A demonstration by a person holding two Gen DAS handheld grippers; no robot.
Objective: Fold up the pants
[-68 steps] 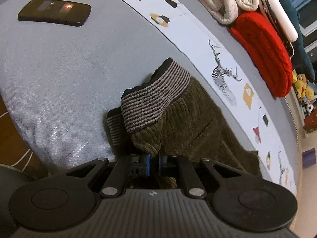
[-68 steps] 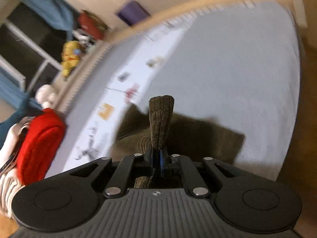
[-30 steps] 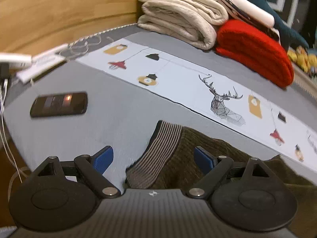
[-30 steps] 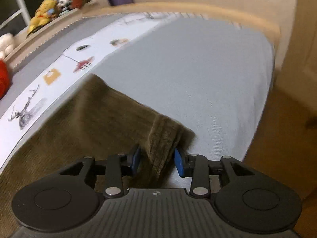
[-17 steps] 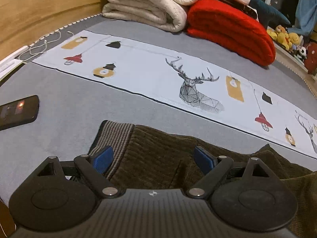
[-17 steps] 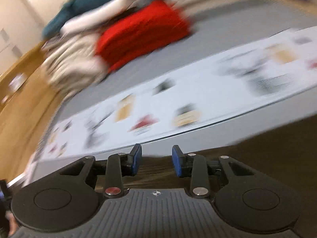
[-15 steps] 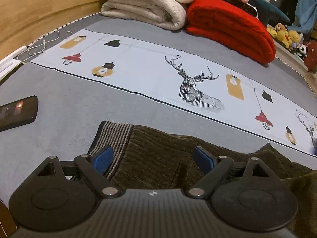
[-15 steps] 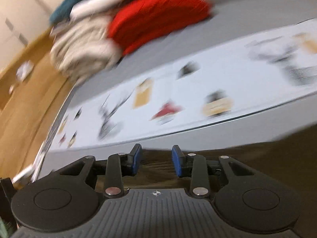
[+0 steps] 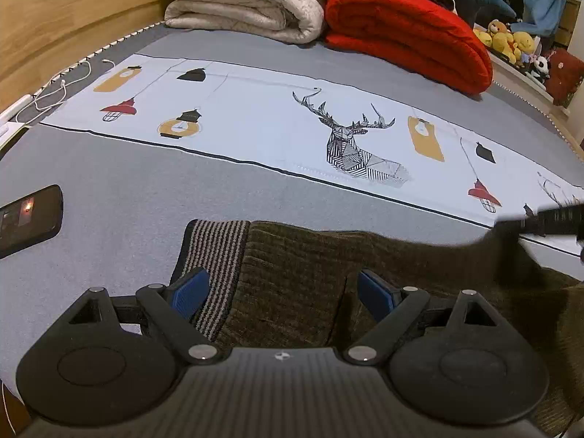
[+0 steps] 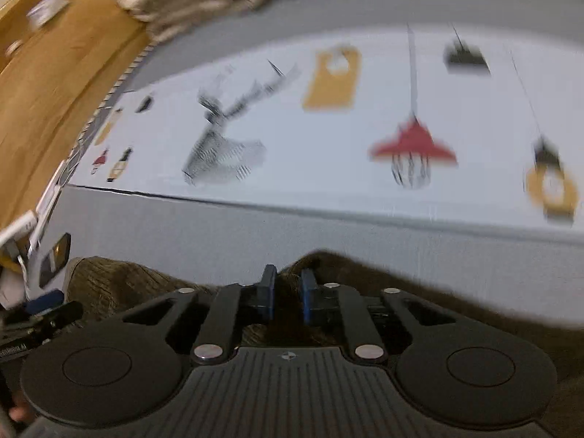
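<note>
Olive-brown corduroy pants (image 9: 303, 273) lie across the lower half of the left wrist view on a grey bed (image 9: 138, 182), their striped waistband (image 9: 215, 252) at lower centre. The left gripper (image 9: 281, 292) hangs over them, jaws wide, gripping nothing. In the blurred right wrist view, the right gripper (image 10: 286, 294) has just been closing, its jaws narrow with a fold of the pants between them. A dark phone (image 9: 29, 215) lies at left.

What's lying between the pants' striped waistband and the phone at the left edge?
Nothing: in the left wrist view only bare grey bedspread separates the striped waistband from the phone.
</note>
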